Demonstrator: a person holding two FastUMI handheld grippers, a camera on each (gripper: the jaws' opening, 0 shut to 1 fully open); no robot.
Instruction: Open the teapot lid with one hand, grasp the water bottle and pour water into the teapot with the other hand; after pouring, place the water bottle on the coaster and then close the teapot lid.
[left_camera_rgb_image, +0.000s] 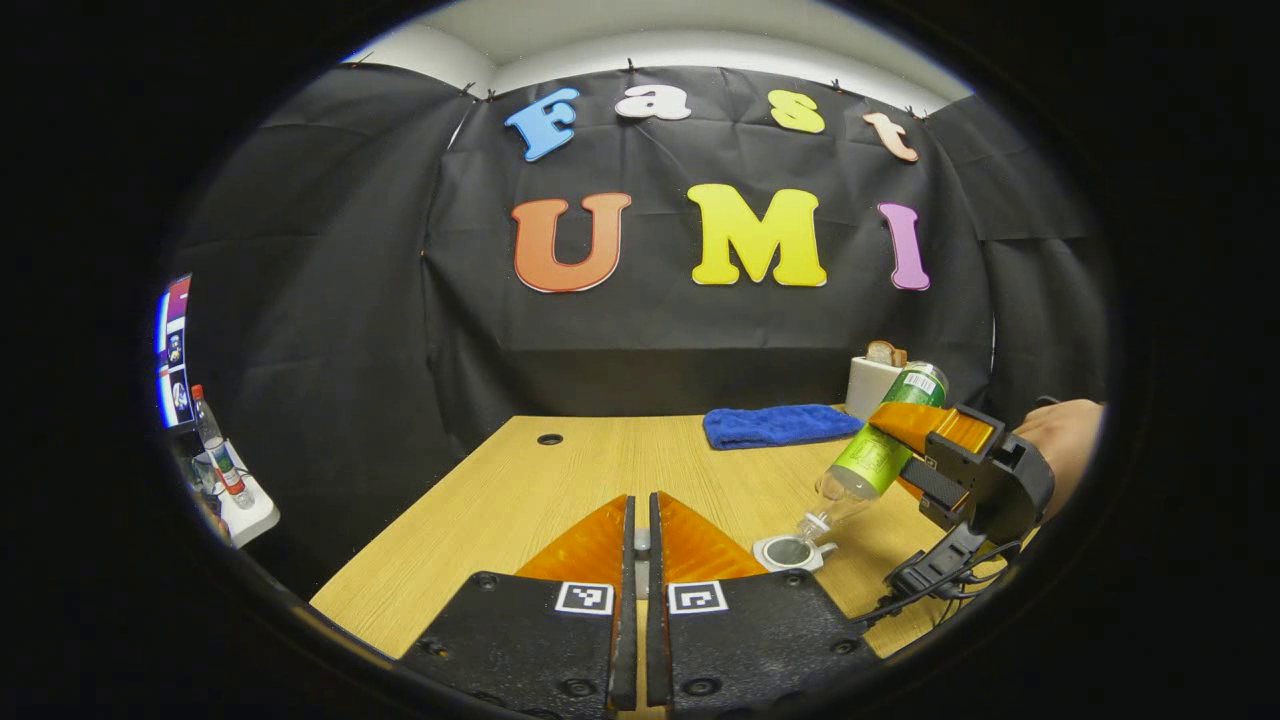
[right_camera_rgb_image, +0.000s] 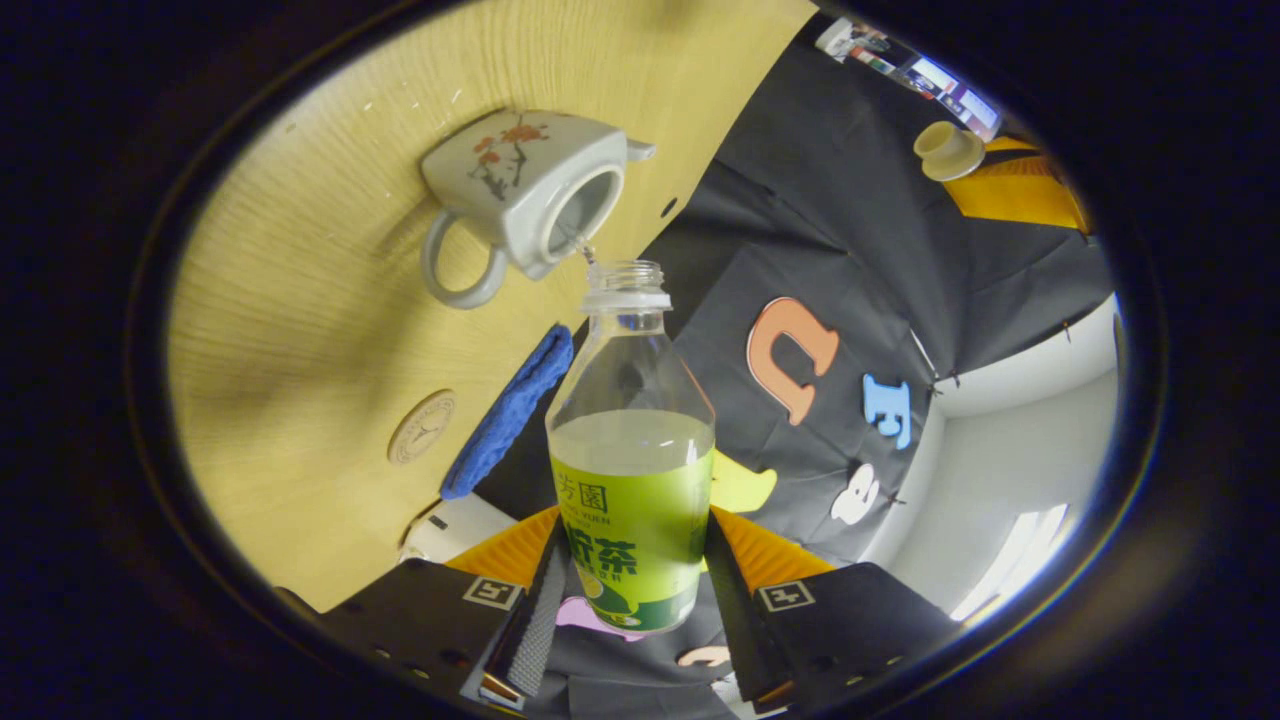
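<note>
My right gripper (right_camera_rgb_image: 635, 528) is shut on the green-labelled water bottle (right_camera_rgb_image: 632, 450), which is tipped mouth-down over the open white teapot (right_camera_rgb_image: 530, 190). A thin stream of water runs from the mouth into the pot. The left gripper view shows the same tilted bottle (left_camera_rgb_image: 880, 445) over the teapot (left_camera_rgb_image: 793, 552), held by the right gripper (left_camera_rgb_image: 960, 470) and a hand. My left gripper (left_camera_rgb_image: 641, 500) is shut, with a small grey piece between its fingers. In the right gripper view that gripper (right_camera_rgb_image: 1000, 170) holds the teapot lid (right_camera_rgb_image: 945, 150) up, away from the pot. A round coaster (right_camera_rgb_image: 421, 427) lies on the table.
A blue cloth (left_camera_rgb_image: 780, 425) lies at the back of the wooden table (left_camera_rgb_image: 520, 500), beside a white box (left_camera_rgb_image: 872, 385). A cable hole (left_camera_rgb_image: 549, 439) sits at the far left of the table. Off the table to the left stands another bottle (left_camera_rgb_image: 220, 450) on a white stand.
</note>
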